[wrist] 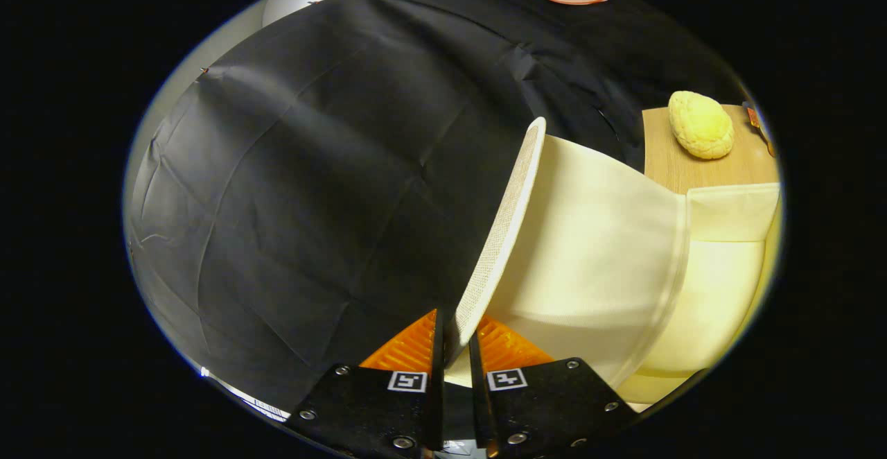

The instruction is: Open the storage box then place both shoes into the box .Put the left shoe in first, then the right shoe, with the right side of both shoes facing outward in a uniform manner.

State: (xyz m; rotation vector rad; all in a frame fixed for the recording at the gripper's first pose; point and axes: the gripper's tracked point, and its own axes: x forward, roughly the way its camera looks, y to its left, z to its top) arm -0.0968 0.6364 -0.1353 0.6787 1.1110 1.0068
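My gripper (457,334) is shut on the edge of the storage box's lid (502,230), a cream fabric flap with a woven trim along its rim. The lid is lifted and tilted, its pale inner face (596,251) turned to the right of the fingers. Beyond the lid, to the right, lies the cream body of the storage box (727,251) with its rim seam showing. The inside of the box is hidden by the raised lid.
A wooden tabletop (693,161) shows beyond the box, with a yellow bumpy bun-shaped object (701,125) lying on it. A small orange item (755,119) sits at the table's far right. The black cloth wall (312,188) stands to the left and behind.
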